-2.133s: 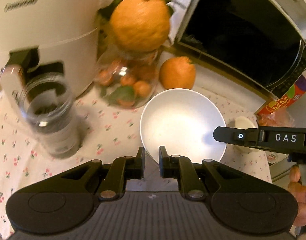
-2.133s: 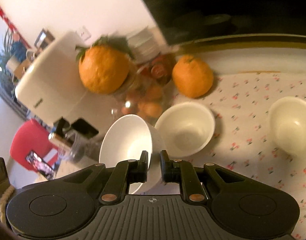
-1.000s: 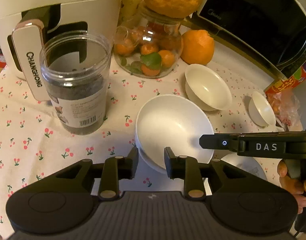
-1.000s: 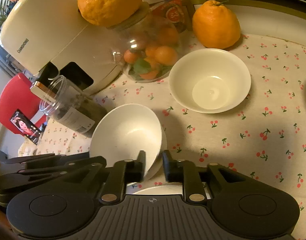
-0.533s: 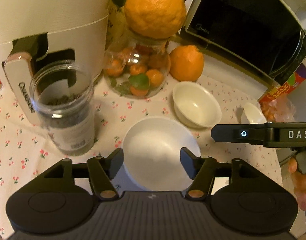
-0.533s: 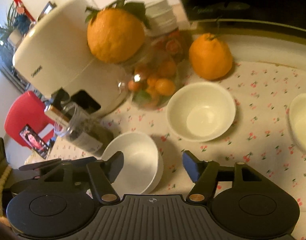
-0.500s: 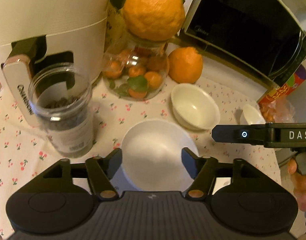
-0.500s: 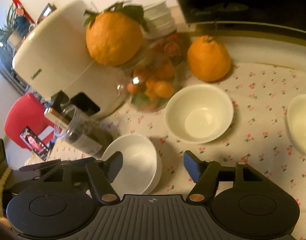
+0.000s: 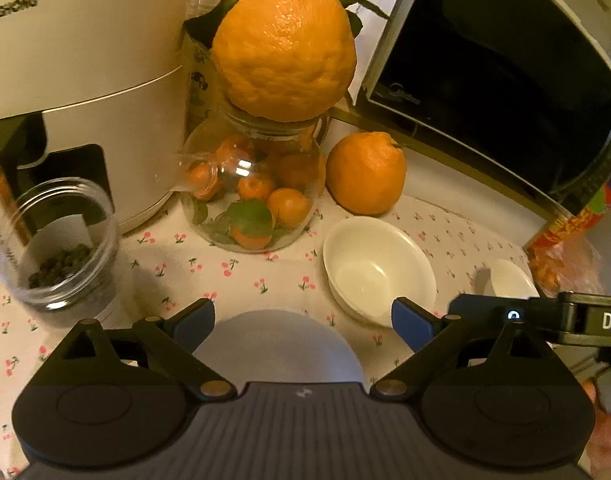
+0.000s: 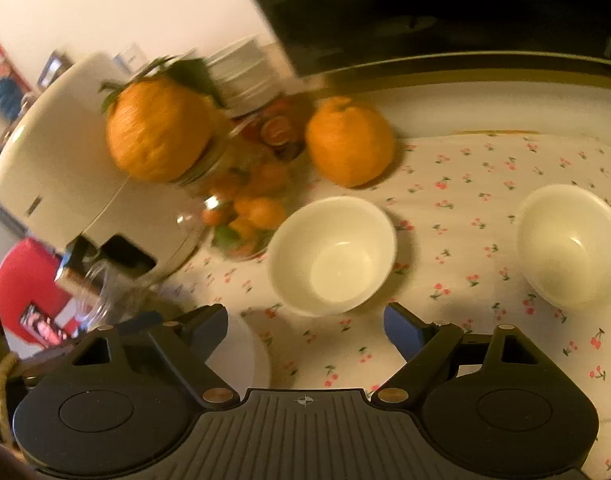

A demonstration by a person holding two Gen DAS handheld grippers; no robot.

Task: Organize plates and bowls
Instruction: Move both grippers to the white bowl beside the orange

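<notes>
The left claw [image 9: 303,318] stands released, its jaws having just been opening, with nothing pressed between the pads; a white bowl [image 9: 279,346] sits upright on the counter [image 9: 241,280] just under and between them, mouth up, its near part hidden by the claw's body. The right claw [image 10: 305,322] is likewise released, jaws just opened wide and bare; in its view the rim of that same bowl [image 10: 245,356] shows blurred under its left finger. From the left wrist the right claw [image 9: 517,316] appears as a dark bar at the right edge.

Just beyond, a second bowl [image 9: 379,266] rests upright on the cherry-print cloth [image 10: 457,208], mouth up, apart from the first. Being round, neither has a long axis to tell. Farther right a third bowl [image 10: 571,244] stands upright too, well apart from the second; in the left view only its rim [image 9: 509,280] shows.

At the far side a glass jar [image 9: 251,192] of small oranges carries a large orange [image 9: 283,46] on its mouth, and another orange [image 9: 365,172] lies on the counter just right of the jar. To the left stands a clear jar [image 9: 55,248] with dark bits at the bottom, behind it a cream air fryer [image 9: 81,60]. A microwave [image 9: 501,68] with a dark door fills the far right
</notes>
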